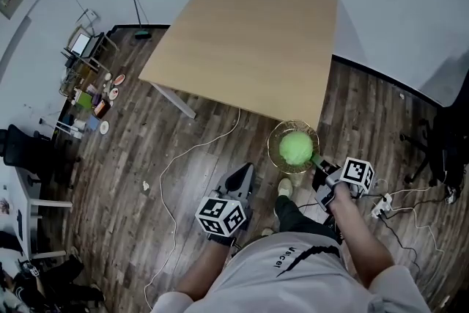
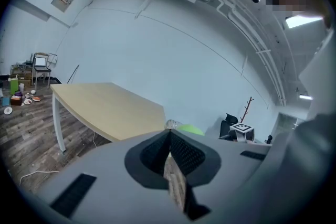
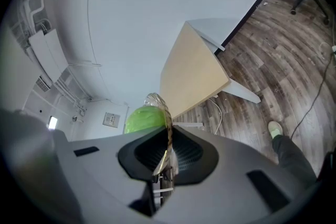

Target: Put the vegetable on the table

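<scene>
Right gripper (image 1: 318, 163) jaws clamping bowl (image 1: 274, 137) rim, green vegetable (image 1: 296, 147) inside, kind unclear

Bright green vegetable (image 1: 296, 147); pale wood table (image 1: 249, 40); seemingly clear bowl (image 1: 272, 138).

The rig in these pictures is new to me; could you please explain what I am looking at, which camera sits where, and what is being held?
There is no robot here: a person holds a two-jaw gripper in each hand. The head view comes from a camera on the person's head, looking down. The other two views come from cameras riding on each gripper, looking along its jaws. The right gripper is clamped on the rim of a glass bowl, held above the floor, with a round green vegetable in it. The left gripper is shut with nothing in it. I see nothing on the wooden table.
</scene>
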Available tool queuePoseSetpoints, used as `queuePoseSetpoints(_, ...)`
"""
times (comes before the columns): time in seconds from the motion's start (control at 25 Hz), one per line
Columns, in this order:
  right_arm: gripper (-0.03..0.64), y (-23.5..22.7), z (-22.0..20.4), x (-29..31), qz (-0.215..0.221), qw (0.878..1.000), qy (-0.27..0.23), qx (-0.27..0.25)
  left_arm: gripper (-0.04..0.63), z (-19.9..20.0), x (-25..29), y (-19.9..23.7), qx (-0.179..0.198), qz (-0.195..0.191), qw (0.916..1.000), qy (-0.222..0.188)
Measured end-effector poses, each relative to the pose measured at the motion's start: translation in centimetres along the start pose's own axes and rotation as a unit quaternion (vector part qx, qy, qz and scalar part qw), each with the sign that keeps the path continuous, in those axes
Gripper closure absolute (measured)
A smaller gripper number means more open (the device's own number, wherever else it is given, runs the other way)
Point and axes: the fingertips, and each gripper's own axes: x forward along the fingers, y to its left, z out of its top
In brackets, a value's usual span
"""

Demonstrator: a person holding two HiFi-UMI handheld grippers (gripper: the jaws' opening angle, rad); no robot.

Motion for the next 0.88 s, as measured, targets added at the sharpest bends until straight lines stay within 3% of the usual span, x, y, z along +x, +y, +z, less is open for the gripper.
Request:
queuePoseSetpoints(0.4, 0.578, -1.1, 8.6, 5.1, -0.004, 1.0, -0.008, 0.025, 0.583, 4.9, 9.0, 1.6, 0.012, 0.02, 0.9997, -0.01)
queuePoseSetpoints(0.88, 0.578, -4.3, 13.4, 8.9, -0.025, 0.997, -0.048, 0.052, 0.583, 6.0, 17.3, 2.5, 0.009, -0.022, 0.9995, 0.021)
